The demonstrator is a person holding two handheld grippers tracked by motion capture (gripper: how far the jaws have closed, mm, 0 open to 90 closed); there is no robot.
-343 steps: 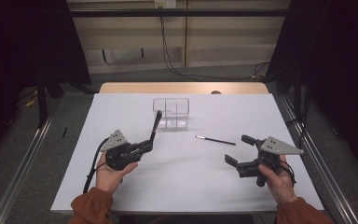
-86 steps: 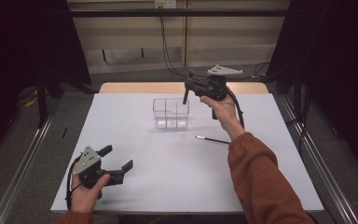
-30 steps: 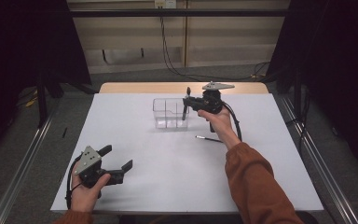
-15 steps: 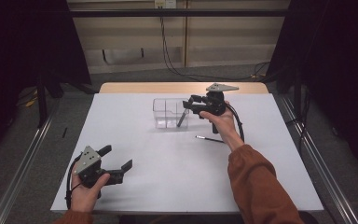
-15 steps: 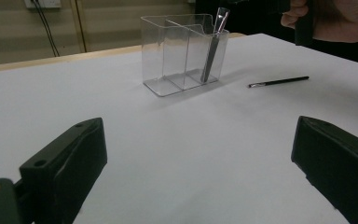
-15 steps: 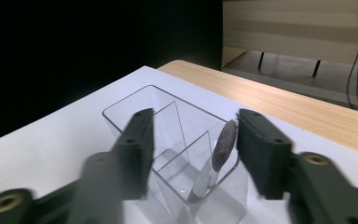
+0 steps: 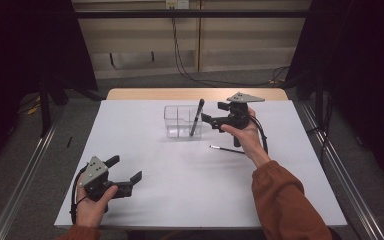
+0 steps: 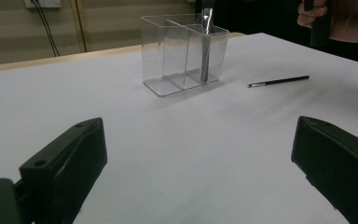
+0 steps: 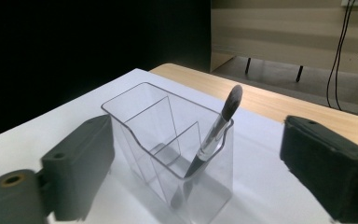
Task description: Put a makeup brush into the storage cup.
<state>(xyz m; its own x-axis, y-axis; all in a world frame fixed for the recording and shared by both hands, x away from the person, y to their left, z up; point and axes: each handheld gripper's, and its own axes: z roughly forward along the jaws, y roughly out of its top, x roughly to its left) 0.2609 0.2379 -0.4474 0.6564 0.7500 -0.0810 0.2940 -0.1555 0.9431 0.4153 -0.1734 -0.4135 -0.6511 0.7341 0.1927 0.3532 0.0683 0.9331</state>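
One dark-handled makeup brush with a grey tip [image 9: 214,135] already leans in the clear plastic divided holder [image 7: 177,121]. The right gripper [image 7: 211,120], just beside it, has just been opening, jaws wide and empty. A thin black brush [image 7: 227,149] still lies on the white table [image 7: 180,200]; the left gripper [image 7: 125,172] rests open.

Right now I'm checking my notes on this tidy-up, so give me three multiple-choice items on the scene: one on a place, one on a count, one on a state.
1. Where is the large brush?
A. flat on the table
B. leaning in the clear organizer's end compartment
C. in the left gripper

2. How many brushes lie loose on the table?
A. none
B. one
C. three

3. How do the right gripper's jaws stand?
A. open, holding nothing
B. clamped on the brush
C. clamped on the organizer

B: its handle stands in the organizer. B: only the thin brush. A: jaws apart beside the organizer.
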